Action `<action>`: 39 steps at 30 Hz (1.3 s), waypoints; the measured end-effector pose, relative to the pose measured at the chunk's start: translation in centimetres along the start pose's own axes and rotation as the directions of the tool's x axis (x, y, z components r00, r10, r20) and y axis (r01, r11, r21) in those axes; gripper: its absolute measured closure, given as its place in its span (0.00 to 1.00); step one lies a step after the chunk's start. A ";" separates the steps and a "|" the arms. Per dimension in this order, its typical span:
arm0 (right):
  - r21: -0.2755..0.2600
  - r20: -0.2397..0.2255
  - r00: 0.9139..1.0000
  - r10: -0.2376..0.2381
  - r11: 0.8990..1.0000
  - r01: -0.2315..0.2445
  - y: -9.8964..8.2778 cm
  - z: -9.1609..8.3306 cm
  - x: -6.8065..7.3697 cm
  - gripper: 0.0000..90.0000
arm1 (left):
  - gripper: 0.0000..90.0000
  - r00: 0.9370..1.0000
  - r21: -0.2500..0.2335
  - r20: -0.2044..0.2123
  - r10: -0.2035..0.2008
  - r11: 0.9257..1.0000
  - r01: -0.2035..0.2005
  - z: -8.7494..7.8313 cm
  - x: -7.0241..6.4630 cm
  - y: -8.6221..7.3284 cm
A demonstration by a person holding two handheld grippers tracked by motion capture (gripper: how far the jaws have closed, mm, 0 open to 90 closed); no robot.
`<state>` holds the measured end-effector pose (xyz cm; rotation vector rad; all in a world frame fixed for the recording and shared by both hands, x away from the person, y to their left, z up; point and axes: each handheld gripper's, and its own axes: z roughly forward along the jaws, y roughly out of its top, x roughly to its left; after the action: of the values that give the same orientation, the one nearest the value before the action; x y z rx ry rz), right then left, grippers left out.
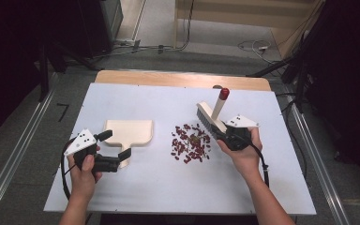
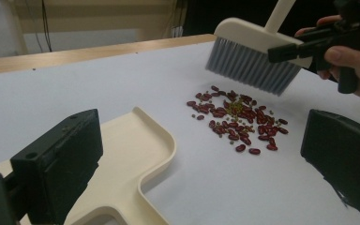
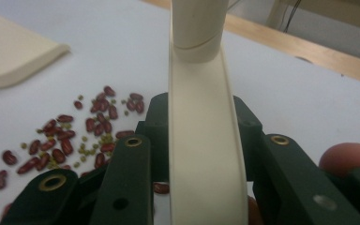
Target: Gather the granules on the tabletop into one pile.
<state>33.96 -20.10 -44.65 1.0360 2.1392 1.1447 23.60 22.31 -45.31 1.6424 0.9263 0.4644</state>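
Right claw clamped on brush, bristles raised just beyond beans mid-desk. Left claw gaping wide, empty, astride dustpan handle. Sweeping stage, apparently; next: close on handle, steady pan beside pile, sweep across.

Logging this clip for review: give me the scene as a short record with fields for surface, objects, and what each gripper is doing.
surface: white table top with a wooden far edge
spill: pile of red beans mixed with small green ones, mid-table
dustpan: cream dustpan, flat on the table left of the beans
brush: cream brush with grey bristles and red-tipped handle, lifted beside the beans
left gripper: left gripper open, jaws either side of the dustpan handle
right gripper: right gripper shut on the brush
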 end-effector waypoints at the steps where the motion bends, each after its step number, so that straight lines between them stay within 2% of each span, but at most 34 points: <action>1: -0.011 -0.009 1.000 0.000 1.000 0.000 0.3 -0.4 0.2 0.73 | 0.00 1.000 0.000 0.000 0.001 1.000 -0.001 0.0 0.0 0.0; 4: -0.037 -0.058 0.998 0.000 0.999 -0.002 1.0 -1.4 1.5 0.73 | 0.00 1.000 -0.001 -0.001 0.001 1.000 -0.001 0.0 0.1 0.0; 7: -0.046 -0.133 0.991 0.005 0.999 -0.011 1.5 -1.9 3.5 0.73 | 0.00 1.000 -0.003 -0.002 0.000 1.000 0.000 0.0 0.0 0.0; 10: -0.031 -0.216 0.976 0.002 0.999 -0.009 1.6 -1.8 5.7 0.73 | 0.00 1.000 -0.003 -0.002 0.002 1.000 -0.002 -0.1 0.0 0.1; 13: -0.003 -0.276 0.961 0.021 1.000 -0.022 1.5 -1.3 7.6 0.73 | 0.00 1.000 -0.003 -0.003 0.001 1.000 -0.002 -0.1 0.0 0.1; 19: 0.072 -0.361 0.929 0.088 0.995 -0.066 0.4 0.2 9.3 0.73 | 0.00 1.000 -0.005 -0.006 -0.001 1.000 0.001 -0.2 0.2 0.0; 23: 0.110 -0.357 0.928 0.103 0.992 -0.068 -0.5 1.2 9.8 0.73 | 0.00 1.000 -0.003 -0.006 0.000 1.000 0.000 -0.2 0.2 0.0; 25: 0.116 -0.340 0.934 0.107 0.991 -0.071 -1.0 1.7 9.6 0.73 | 0.00 1.000 -0.004 -0.004 -0.001 1.000 0.001 -0.2 0.1 0.1; 28: 0.116 -0.297 0.948 0.112 0.990 -0.081 -1.1 1.8 8.8 0.73 | 0.00 1.000 -0.005 0.000 -0.005 1.000 0.005 -0.2 0.1 0.1; 29: 0.115 -0.284 0.950 0.127 0.989 -0.098 -1.2 1.9 8.4 0.73 | 0.00 1.000 -0.005 0.001 -0.006 1.000 0.006 -0.2 0.1 0.1; 34: 0.116 -0.242 0.955 0.172 0.982 -0.147 -1.6 2.1 6.8 0.73 | 0.00 1.000 -0.004 0.001 -0.006 1.000 0.006 -0.1 0.1 0.0; 39: 0.104 -0.203 0.962 0.180 0.981 -0.161 -1.6 2.0 5.7 0.73 | 0.00 1.000 -0.004 0.002 -0.005 1.000 0.005 -0.1 0.1 0.0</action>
<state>31.39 -15.20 -47.47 1.2051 2.3190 1.3041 23.58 22.46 -45.25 1.6364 0.9280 0.4607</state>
